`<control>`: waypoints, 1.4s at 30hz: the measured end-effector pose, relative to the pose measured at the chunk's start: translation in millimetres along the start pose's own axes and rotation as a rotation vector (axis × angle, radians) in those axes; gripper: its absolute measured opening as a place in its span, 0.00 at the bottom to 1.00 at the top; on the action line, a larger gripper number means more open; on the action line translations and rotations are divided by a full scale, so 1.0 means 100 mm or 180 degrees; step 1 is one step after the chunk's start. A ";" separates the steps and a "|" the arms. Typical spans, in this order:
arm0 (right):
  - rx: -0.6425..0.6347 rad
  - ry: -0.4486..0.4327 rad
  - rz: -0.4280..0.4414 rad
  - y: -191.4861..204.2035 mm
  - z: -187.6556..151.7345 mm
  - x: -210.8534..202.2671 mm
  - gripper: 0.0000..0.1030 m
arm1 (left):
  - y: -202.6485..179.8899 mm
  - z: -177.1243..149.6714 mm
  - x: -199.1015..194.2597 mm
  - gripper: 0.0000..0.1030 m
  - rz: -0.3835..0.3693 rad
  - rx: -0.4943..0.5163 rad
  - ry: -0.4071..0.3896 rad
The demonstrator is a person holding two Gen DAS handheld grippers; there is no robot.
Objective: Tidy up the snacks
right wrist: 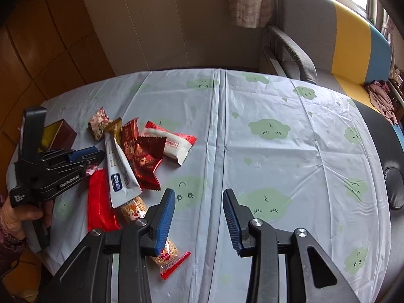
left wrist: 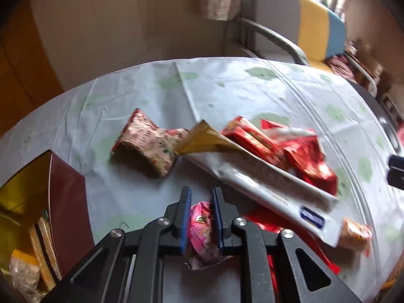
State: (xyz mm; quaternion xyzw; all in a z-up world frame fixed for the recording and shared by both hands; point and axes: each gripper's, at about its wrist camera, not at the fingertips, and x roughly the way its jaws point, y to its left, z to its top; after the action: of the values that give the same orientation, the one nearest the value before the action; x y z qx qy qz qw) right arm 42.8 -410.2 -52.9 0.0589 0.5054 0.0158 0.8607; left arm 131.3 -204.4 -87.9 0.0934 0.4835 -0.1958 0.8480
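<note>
My left gripper [left wrist: 201, 192] is shut on a small pink snack packet [left wrist: 200, 224], just above the table and beside an open dark red box [left wrist: 65, 197] at the left. That box holds a few packets. Beyond the fingers lies a pile of snacks: a floral packet [left wrist: 146, 144], a long white packet [left wrist: 265, 184] and red packets [left wrist: 310, 161]. In the right wrist view my right gripper [right wrist: 199, 194] stands open over bare cloth, nothing between its fingers. The left gripper [right wrist: 98, 155] is at the far left, over the pile [right wrist: 141, 161], with the red box [right wrist: 60, 133] behind it.
A pale blue tablecloth with green clouds [right wrist: 267, 128] covers the table. A sesame snack in a clear wrapper [right wrist: 166, 255] lies under my right gripper's left finger. A grey, yellow and blue chair [right wrist: 328, 38] stands behind the table. A person's hand [right wrist: 17, 214] grips the left tool.
</note>
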 end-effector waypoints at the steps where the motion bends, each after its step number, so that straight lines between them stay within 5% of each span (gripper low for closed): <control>1: -0.0026 0.0051 -0.0006 0.01 -0.01 0.03 0.39 | -0.01 -0.02 -0.02 0.16 -0.0031 0.0004 0.0006; 19: -0.0499 0.0336 -0.0100 0.25 -0.15 0.23 0.39 | -0.33 -0.40 -0.26 0.16 -0.0062 0.0187 -0.0040; 32: -0.0418 0.0456 0.0132 0.27 -0.18 0.29 0.39 | -0.65 -0.75 -0.52 0.16 -0.0438 0.0458 -0.0028; 38: -0.0444 0.0658 -0.0201 0.24 -0.25 0.42 0.39 | -0.58 -0.77 -0.54 0.16 -0.0421 0.0374 -0.0004; 42: -0.0366 0.0513 0.0071 0.26 -0.20 0.30 0.39 | -0.51 -0.78 -0.54 0.16 -0.0376 0.0307 0.0014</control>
State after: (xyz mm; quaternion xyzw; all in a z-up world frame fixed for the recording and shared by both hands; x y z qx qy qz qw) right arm 40.5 -380.3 -85.8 0.0136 0.5706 0.0591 0.8190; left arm 23.5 -210.3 -80.1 0.1060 0.4801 -0.2684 0.8284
